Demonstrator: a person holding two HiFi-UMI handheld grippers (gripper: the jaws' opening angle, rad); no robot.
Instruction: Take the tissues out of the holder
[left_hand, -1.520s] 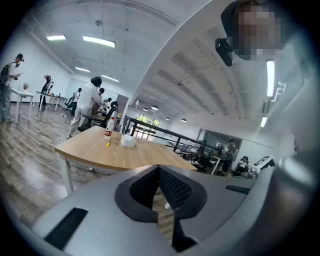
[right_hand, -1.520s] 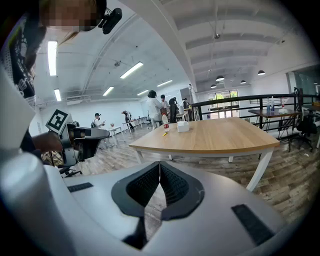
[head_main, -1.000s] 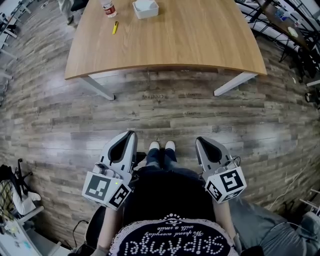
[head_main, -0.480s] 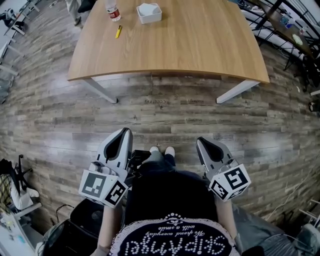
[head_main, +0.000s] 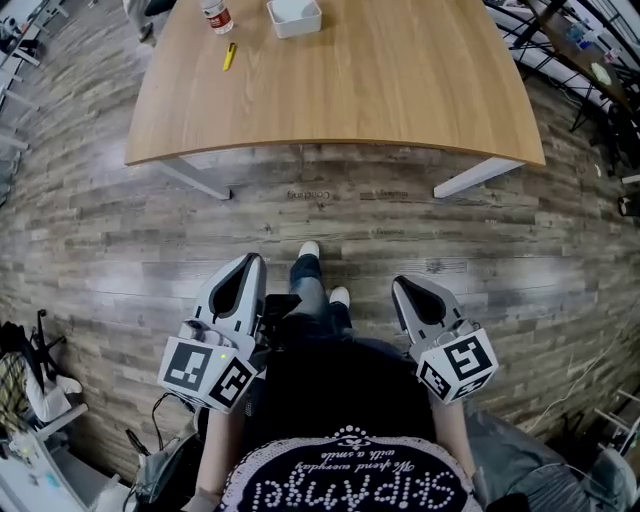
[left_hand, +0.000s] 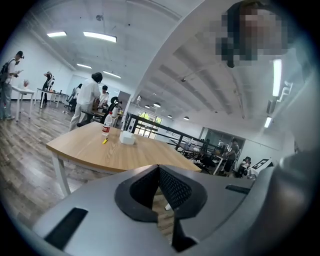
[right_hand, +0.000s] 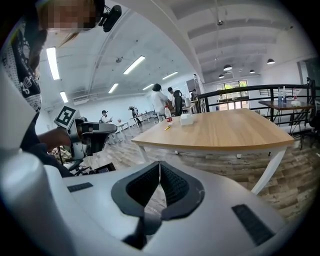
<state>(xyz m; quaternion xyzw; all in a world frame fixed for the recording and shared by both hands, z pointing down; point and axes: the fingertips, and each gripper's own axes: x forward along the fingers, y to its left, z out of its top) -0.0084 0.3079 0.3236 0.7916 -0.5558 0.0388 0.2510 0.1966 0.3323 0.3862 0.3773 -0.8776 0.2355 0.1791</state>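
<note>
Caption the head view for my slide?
Shut, empty left gripper and right gripper held short of the wooden table bearing tissue holder, bottle and yellow pen.

The head view's top edge is cropping the bottle and the holder. The holder's contents are appearing too small to tell. The table is running out of frame.

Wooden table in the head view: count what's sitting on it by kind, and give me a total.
white square tissue holder: 1
clear plastic bottle with a red label: 1
small yellow pen-like stick: 1
Total: 3
</note>
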